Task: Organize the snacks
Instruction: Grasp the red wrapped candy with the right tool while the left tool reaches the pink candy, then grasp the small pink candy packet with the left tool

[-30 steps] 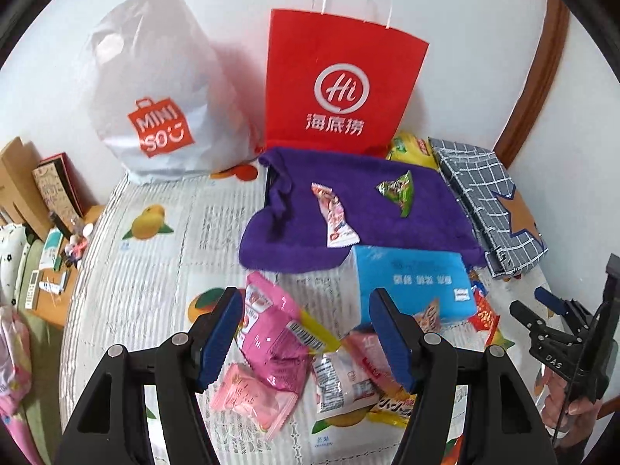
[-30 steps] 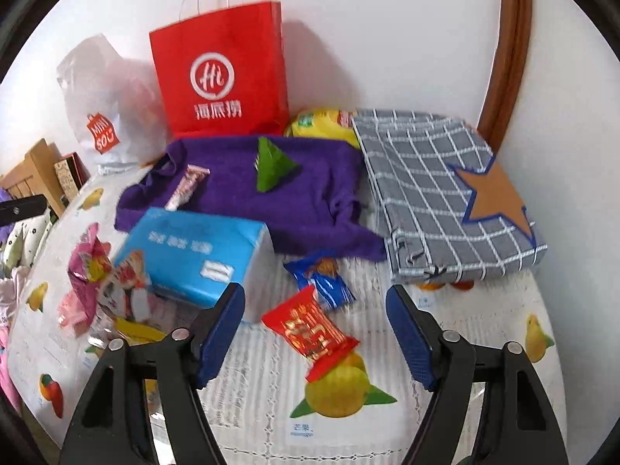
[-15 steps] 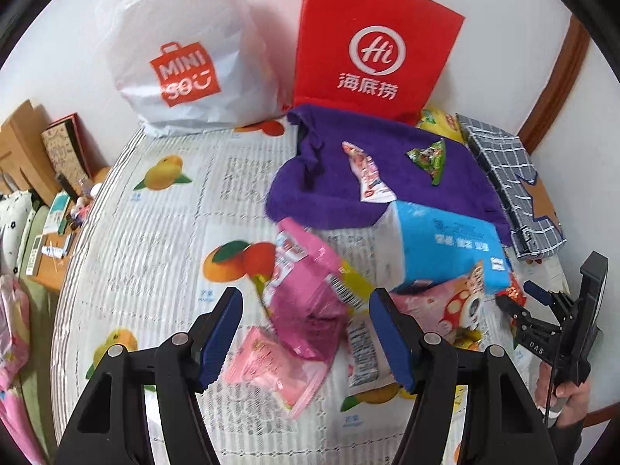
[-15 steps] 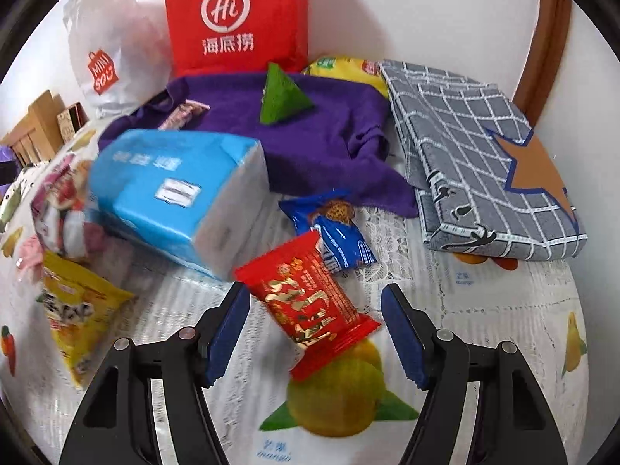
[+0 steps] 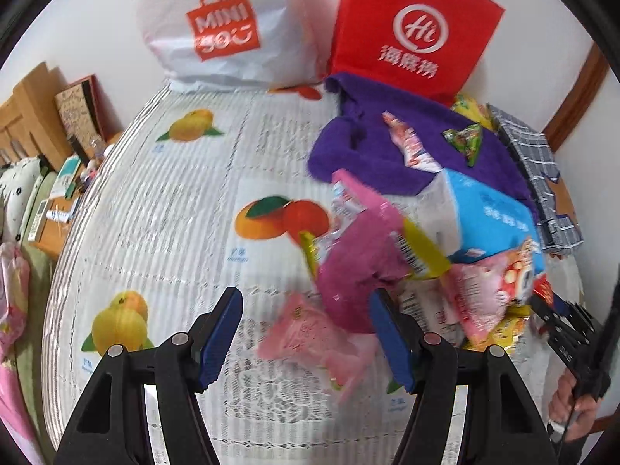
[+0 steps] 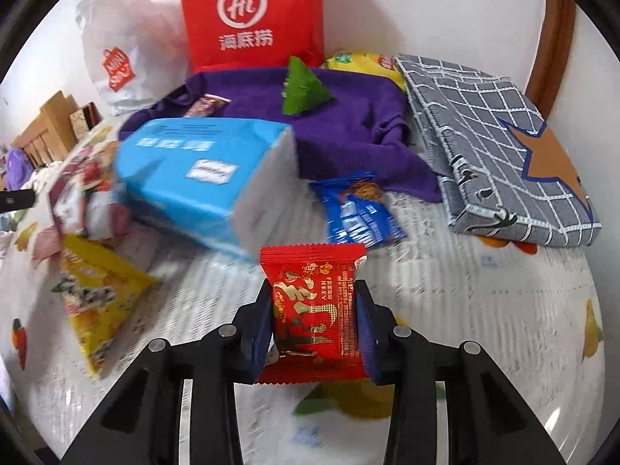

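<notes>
A red snack packet (image 6: 314, 286) sits between the blue pads of my right gripper (image 6: 314, 310). Its jaws are closing and both pads press on the packet's sides. My left gripper (image 5: 306, 310) hangs open low over a pale pink packet (image 5: 310, 337), with a magenta packet (image 5: 356, 267) just beyond. Neither pad touches them. More snacks lie around: a blue biscuit packet (image 6: 356, 209), a yellow packet (image 6: 97, 294), a pink-white packet (image 5: 484, 290), and a green triangular snack (image 6: 302, 89) on a purple cloth (image 6: 348, 128).
A blue tissue pack (image 6: 201, 170) lies mid-table on the fruit-print cloth (image 5: 155, 213). A red paper bag (image 5: 414, 31) and a white plastic bag (image 5: 217, 27) stand against the back wall. A folded grey checked cloth (image 6: 496, 147) lies at right. A person's hand (image 5: 573, 414) holds the right gripper.
Both grippers have come down closer to the table. The right jaws have closed onto the red packet, which stood loose between them before. The left jaws stay as wide as before.
</notes>
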Demonstrator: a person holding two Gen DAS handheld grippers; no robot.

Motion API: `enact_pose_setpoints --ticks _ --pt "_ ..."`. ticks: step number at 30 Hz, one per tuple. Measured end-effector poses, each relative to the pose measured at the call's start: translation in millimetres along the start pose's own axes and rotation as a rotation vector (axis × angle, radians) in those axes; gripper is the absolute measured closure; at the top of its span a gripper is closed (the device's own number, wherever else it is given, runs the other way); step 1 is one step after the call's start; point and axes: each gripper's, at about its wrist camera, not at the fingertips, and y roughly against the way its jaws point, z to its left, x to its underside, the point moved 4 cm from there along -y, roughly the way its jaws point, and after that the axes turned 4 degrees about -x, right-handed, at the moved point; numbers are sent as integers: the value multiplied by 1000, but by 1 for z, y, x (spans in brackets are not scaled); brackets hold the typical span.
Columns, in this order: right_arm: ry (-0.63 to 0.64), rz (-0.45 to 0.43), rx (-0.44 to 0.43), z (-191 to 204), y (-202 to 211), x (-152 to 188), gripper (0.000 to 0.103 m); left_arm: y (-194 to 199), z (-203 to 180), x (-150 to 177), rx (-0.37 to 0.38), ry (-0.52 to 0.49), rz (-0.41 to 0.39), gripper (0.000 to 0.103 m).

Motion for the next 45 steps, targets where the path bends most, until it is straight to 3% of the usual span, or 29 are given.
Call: enact_pose_setpoints --ticks 7,11,14,18,19,20,24,30,35,41,45 --pt "-46 0 13 5 -1 16 64 -23 14 18 35 88 96 38" --pt "-57 6 19 5 -2 15 64 -32 5 26 77 81 128 39" --pt "-48 2 30 6 -2 15 64 -33 -5 28 45 43 103 41" --pt "-35 -6 47 8 -2 15 64 -34 -11 26 23 -8 73 58" --pt "-37 -5 47 8 -2 15 64 -32 -11 27 30 -13 65 73" --pt "-43 -3 43 7 -1 15 64 -31 -10 28 45 -14 66 75" --pt "-71 -8 -9 9 2 17 64 -26 -12 36 30 -56 26 74" --pt "-30 -40 38 18 -3 17 63 -28 -11 41 36 -38 -73 70" --pt "-34 -41 32 17 -3 17 63 -28 -16 46 -3 -43 -171 68" --pt "-27 -38 36 18 -4 18 61 -29 -21 46 -29 -67 -177 66" --pt "-24 -37 28 18 -5 17 60 -31 -28 48 -52 -104 -172 59"
